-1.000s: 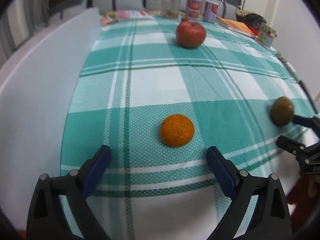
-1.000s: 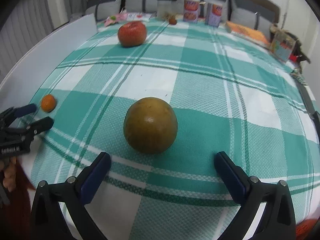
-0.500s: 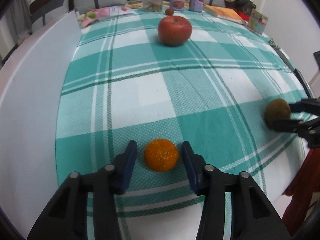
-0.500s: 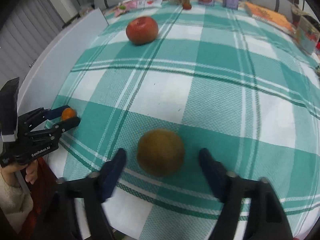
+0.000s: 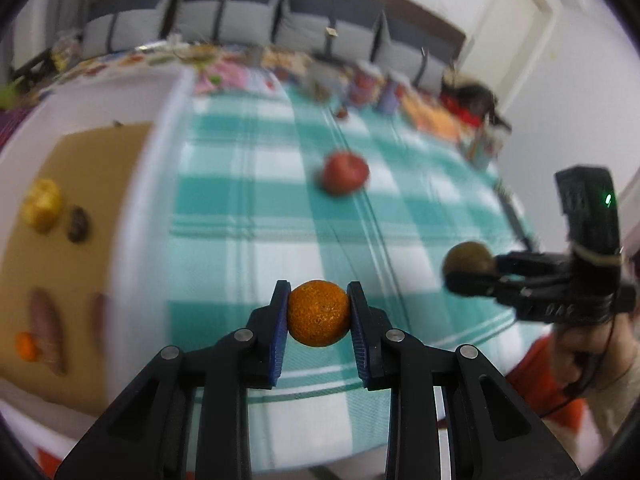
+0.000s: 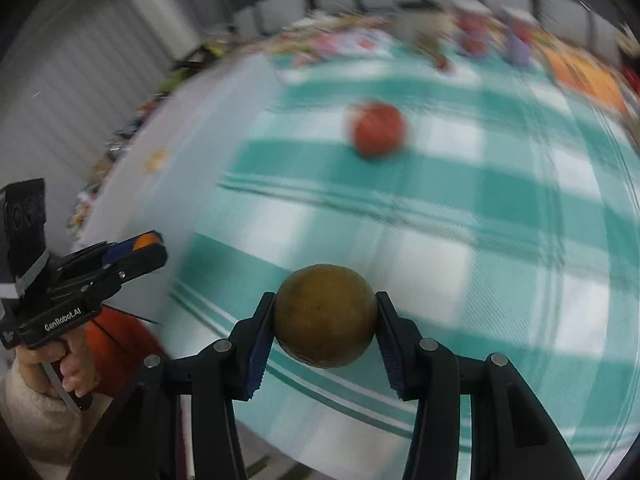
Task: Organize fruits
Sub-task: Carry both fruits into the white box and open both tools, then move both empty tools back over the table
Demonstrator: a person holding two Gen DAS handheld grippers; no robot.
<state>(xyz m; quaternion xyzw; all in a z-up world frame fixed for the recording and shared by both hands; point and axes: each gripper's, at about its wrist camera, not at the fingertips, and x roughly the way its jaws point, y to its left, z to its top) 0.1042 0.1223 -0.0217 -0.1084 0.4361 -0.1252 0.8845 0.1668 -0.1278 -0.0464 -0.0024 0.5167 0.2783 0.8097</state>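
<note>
Fruit in both hands now: my left gripper (image 5: 319, 313) pinches the small orange (image 5: 318, 313) tight, lifted clear of the checked tablecloth (image 5: 248, 200). Right gripper (image 6: 325, 316) has jaws closing on the round brown fruit (image 6: 325, 315), pads touching both sides, also off the cloth. Red apple (image 5: 345, 178) sits mid-table. W/ the tray (image 5: 132, 216) along the table's left edge, I'd carry both over level, no squeezing harder, and lower them fully before letting go.
</note>
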